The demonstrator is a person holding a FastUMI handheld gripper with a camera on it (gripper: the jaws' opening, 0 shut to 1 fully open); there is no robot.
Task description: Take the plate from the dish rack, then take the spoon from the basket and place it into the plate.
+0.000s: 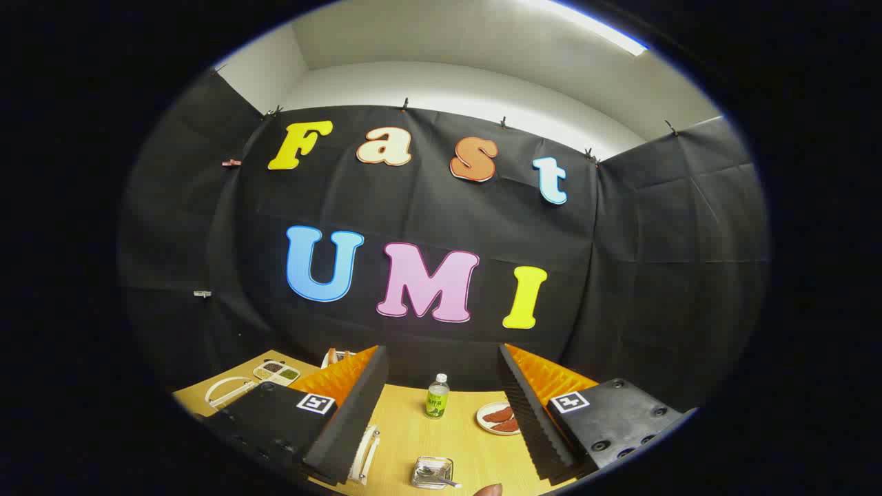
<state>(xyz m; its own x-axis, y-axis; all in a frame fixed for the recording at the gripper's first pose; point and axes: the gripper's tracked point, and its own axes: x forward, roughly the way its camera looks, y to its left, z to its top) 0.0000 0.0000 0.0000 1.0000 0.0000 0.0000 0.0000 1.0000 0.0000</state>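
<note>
Jaws are held wide open and empty above the surface (406, 427), the spoon (437, 474) left in its basket (432, 472) at lower centre, nothing yet taken.

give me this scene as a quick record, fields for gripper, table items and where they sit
gripper: open, fingers wide apart, holding nothing
table: light wood
bottle: small green-labelled bottle, upright, beyond and between the fingers
plate with food: white plate with reddish pieces, right of the bottle, by the right finger
basket: small metal basket just ahead between the fingers, spoon lying in it
dish rack: white rack by the left finger
divided tray: compartments with dark and green contents, far left
</note>
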